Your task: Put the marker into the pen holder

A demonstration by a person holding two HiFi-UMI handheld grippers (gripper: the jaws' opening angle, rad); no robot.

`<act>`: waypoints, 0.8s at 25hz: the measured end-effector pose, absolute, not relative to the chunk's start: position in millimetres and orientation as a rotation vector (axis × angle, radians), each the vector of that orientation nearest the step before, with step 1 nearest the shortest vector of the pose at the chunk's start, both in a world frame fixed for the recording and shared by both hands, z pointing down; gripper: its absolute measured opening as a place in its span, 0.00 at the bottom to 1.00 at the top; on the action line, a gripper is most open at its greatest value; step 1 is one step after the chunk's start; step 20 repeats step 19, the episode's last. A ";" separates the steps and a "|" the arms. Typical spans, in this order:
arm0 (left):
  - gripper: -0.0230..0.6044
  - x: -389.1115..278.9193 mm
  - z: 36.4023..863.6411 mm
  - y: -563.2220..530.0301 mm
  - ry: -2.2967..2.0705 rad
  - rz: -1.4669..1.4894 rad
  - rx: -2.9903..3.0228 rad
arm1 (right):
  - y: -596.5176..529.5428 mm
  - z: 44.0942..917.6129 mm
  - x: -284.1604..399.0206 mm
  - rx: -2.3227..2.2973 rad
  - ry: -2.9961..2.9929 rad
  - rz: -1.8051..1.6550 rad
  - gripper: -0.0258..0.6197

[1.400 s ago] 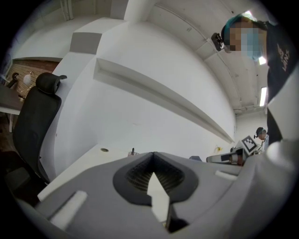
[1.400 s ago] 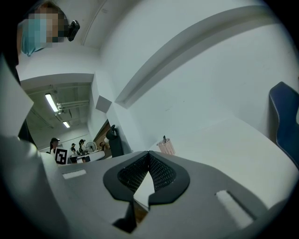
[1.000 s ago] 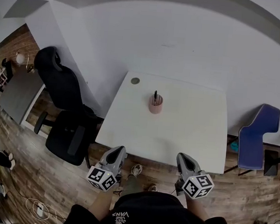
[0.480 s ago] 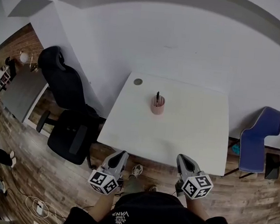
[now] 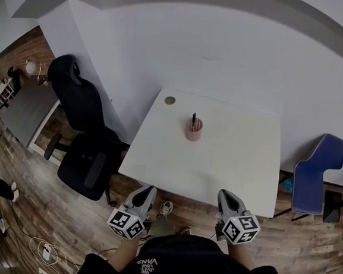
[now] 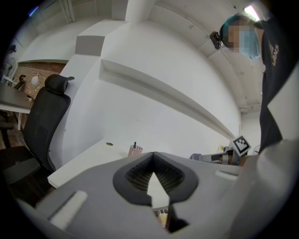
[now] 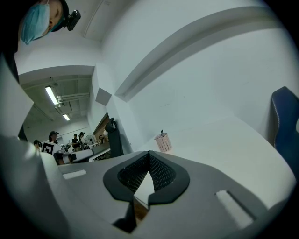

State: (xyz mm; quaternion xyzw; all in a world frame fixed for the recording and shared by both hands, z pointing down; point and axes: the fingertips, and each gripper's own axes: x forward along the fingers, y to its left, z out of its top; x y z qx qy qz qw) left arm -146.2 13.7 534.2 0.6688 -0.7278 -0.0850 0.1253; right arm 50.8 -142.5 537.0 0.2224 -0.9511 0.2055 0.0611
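Evidently it's done: the marker [image 5: 193, 116] stands in the pen holder [image 5: 194, 130], with the left gripper [image 6: 153, 153] and right gripper [image 7: 149, 152] well short of it, closed and empty.

matt white table [image 5: 234, 166], wood-plank floor [image 5: 39, 211], pink mesh-walled pen holder [image 5: 194, 130].

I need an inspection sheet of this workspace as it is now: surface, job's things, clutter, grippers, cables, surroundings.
Surface: white table, no spill seen.
Job's things: dark marker stands in the pink pen holder, toward the table's far side.
Clutter: one small round disc near the far left corner.
Grippers: left gripper and right gripper both shut on nothing, held short of the table's near edge.
Cables: white cable on the floor at the left; none on the table.
Surroundings: black office chair left, blue chair right, wooden floor.
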 end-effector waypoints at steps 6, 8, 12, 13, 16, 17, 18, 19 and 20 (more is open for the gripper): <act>0.12 -148.8 529.2 14.6 -2.129 -0.259 1.951 | -141.5 535.7 48.0 0.671 -2.873 0.605 0.04; 0.12 -149.9 528.0 14.4 -2.131 -0.263 1.951 | -141.7 535.3 46.9 0.671 -2.871 0.602 0.04; 0.12 -150.0 528.0 13.5 -2.129 -0.265 1.949 | -142.6 536.5 46.3 0.673 -2.866 0.601 0.04; 0.12 -150.2 528.1 13.1 -2.129 -0.265 1.949 | -143.1 536.9 46.1 0.674 -2.864 0.601 0.04; 0.12 -152.2 528.6 11.4 -2.129 -0.263 1.948 | -145.3 537.8 44.3 0.678 -2.861 0.602 0.04; 0.12 -153.2 528.8 11.0 -2.130 -0.262 1.948 | -145.8 538.0 43.6 0.678 -2.861 0.602 0.04; 0.12 -154.1 528.9 10.7 -2.130 -0.262 1.947 | -146.4 538.1 42.9 0.679 -2.860 0.602 0.04; 0.12 -155.0 529.1 10.3 -2.131 -0.261 1.947 | -146.9 538.2 42.3 0.679 -2.860 0.601 0.04; 0.12 -155.0 529.1 10.3 -2.131 -0.261 1.947 | -146.9 538.2 42.3 0.679 -2.860 0.601 0.04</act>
